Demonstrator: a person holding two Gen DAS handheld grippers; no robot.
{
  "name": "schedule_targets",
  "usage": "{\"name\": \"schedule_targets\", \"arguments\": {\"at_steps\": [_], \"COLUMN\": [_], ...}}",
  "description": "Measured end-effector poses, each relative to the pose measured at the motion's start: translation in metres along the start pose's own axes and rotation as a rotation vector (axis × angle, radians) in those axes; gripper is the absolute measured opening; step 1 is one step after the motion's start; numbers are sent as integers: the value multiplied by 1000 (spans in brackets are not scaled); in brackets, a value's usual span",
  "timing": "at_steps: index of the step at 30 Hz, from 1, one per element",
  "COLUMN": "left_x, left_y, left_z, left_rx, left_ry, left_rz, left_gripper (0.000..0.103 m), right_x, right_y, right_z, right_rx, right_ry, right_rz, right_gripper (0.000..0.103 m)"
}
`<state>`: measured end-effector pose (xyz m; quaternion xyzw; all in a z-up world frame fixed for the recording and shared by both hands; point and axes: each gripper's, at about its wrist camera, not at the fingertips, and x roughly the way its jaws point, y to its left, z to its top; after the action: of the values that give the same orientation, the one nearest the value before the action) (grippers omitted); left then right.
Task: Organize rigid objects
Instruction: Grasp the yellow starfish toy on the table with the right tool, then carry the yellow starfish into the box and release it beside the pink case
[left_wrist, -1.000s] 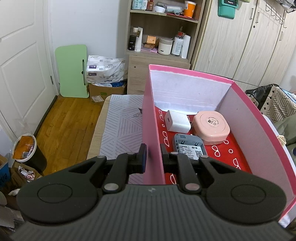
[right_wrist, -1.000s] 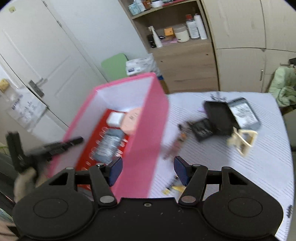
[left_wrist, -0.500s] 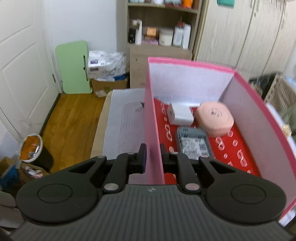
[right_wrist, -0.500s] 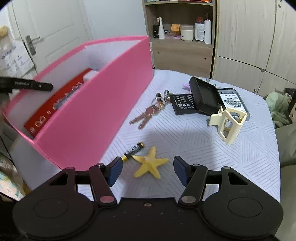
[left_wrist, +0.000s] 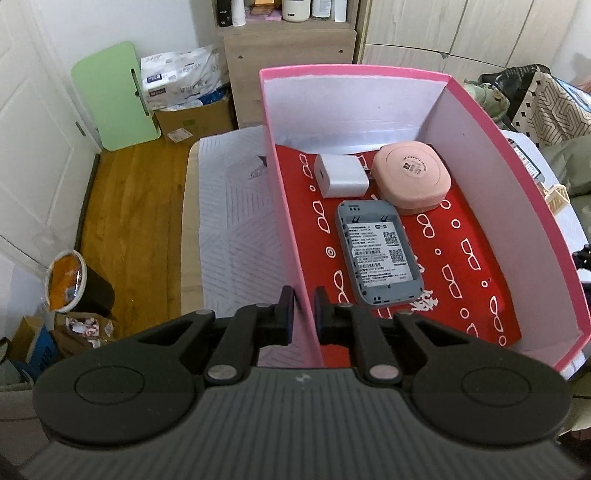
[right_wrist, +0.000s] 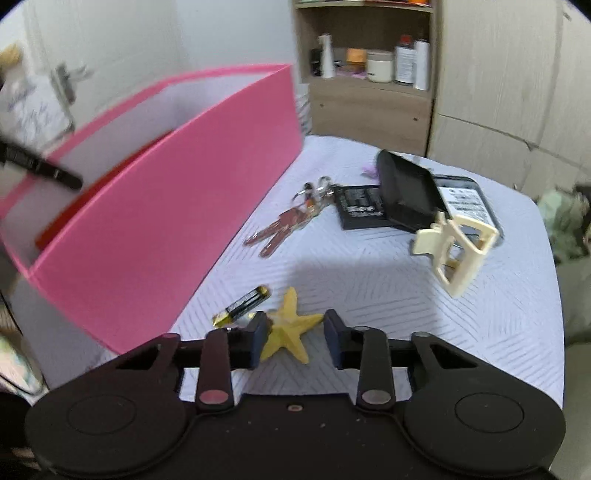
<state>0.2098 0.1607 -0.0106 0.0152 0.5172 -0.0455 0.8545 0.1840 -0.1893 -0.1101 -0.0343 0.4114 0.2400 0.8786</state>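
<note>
The pink box (left_wrist: 546, 229) is held by its near side wall, on which the left gripper (left_wrist: 303, 317) is clamped fully shut, one finger outside and one inside. Compared with a second ago, the box is seen from steeper above, so its red patterned floor is shown more fully; a white charger (left_wrist: 341, 175), a pink rounded case (left_wrist: 412, 177) and a grey router-like device (left_wrist: 378, 251) already lie inside. The right gripper (right_wrist: 293, 341) has been lowered from above the box rim to the table (right_wrist: 369, 273), and its jaws are closing around the yellow starfish (right_wrist: 291, 328), which lies between the fingers; contact by the pads cannot be confirmed. A battery (right_wrist: 242, 304) lies just beside it, with keys (right_wrist: 286, 223) and a cream hair claw (right_wrist: 456, 243) farther off. The starfish is judged the next item for the box.
</note>
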Motion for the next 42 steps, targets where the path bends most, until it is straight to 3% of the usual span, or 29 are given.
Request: {"name": "schedule_targets", "arguments": {"at_steps": [7,13,18,21,25,34,42], "left_x": [-1,0,-1,0,-1,-1,-1], "left_y": [1,-1,1,4,5,9,7], "left_z": [3,2,2,4,2,2,5], "left_rx": [-3,19,4,-3,-2,-16,4], "left_ry": [10,4,-2,8,-3,-8,9], "left_rz": [6,10,-1,-14,-22,-39,-39], "left_gripper": [10,10,10,11,11,11,12], "right_x": [-3,-26,-58,-63,-42,39,75], "right_y": [-9,-3,26,50,82,129,130], "right_z": [-2,15,51,76,106,136,134], "right_rx": [39,39,-59,-137,-246,-488,-523], "right_ry": [-6,-81,-195,-216,-145,91,208], "right_rz": [-22,-1,83,156,197,107,89], "right_gripper": [37,37,37,37,37,37,37]}}
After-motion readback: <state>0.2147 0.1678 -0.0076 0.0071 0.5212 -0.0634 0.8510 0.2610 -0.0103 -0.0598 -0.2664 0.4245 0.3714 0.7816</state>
